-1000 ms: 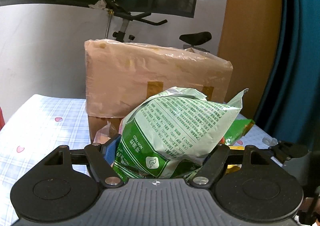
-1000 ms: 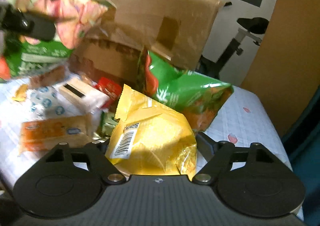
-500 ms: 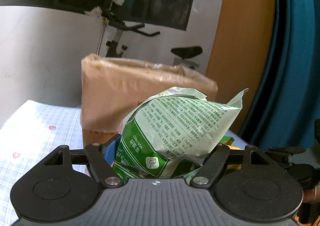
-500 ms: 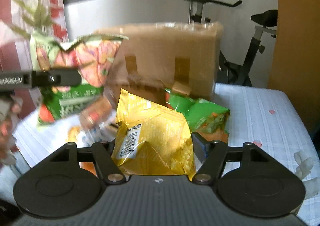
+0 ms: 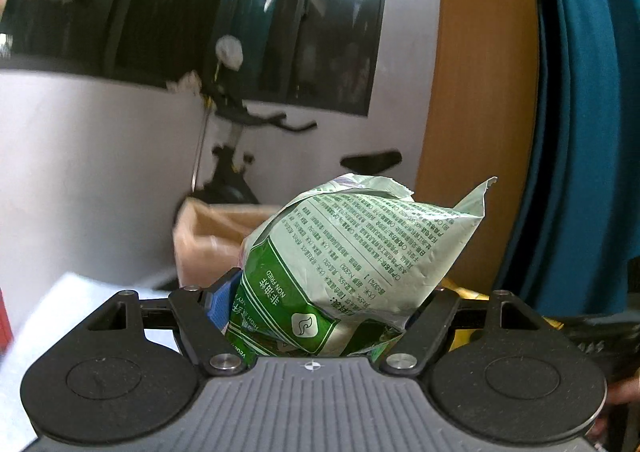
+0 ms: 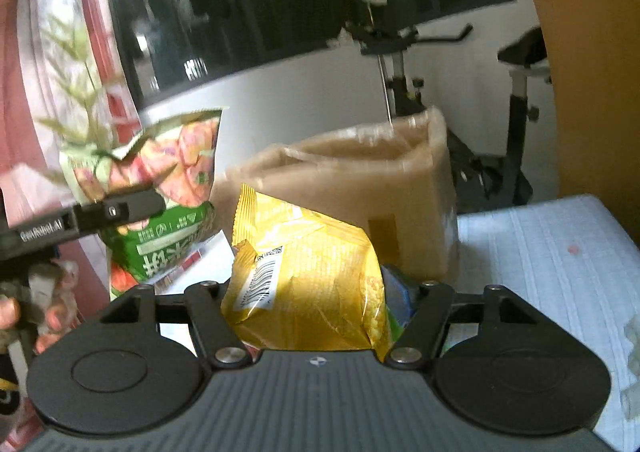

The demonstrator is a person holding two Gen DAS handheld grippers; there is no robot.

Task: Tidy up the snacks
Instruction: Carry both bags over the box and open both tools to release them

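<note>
My left tongs [image 5: 320,316] are clamped on the green snack bag [image 5: 360,252], centre of frame. Right tongs [image 6: 316,304] were just closing, now squeezing the yellow bag [image 6: 304,272] mid-frame, with the cardboard box [image 6: 360,188] behind it, upper middle.

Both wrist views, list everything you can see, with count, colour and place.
green bag: one, green-white, in left gripper
yellow bag: one, yellow, in right gripper
box: one, brown, plastic-covered, on table behind bags
table: one, pale checked cloth
exercise bike: one, black, behind box
curtain: one, teal, right edge
left gripper: black, shut on green bag
right gripper: black, just closing further, on yellow bag
hand: one, on left gripper's handle
</note>
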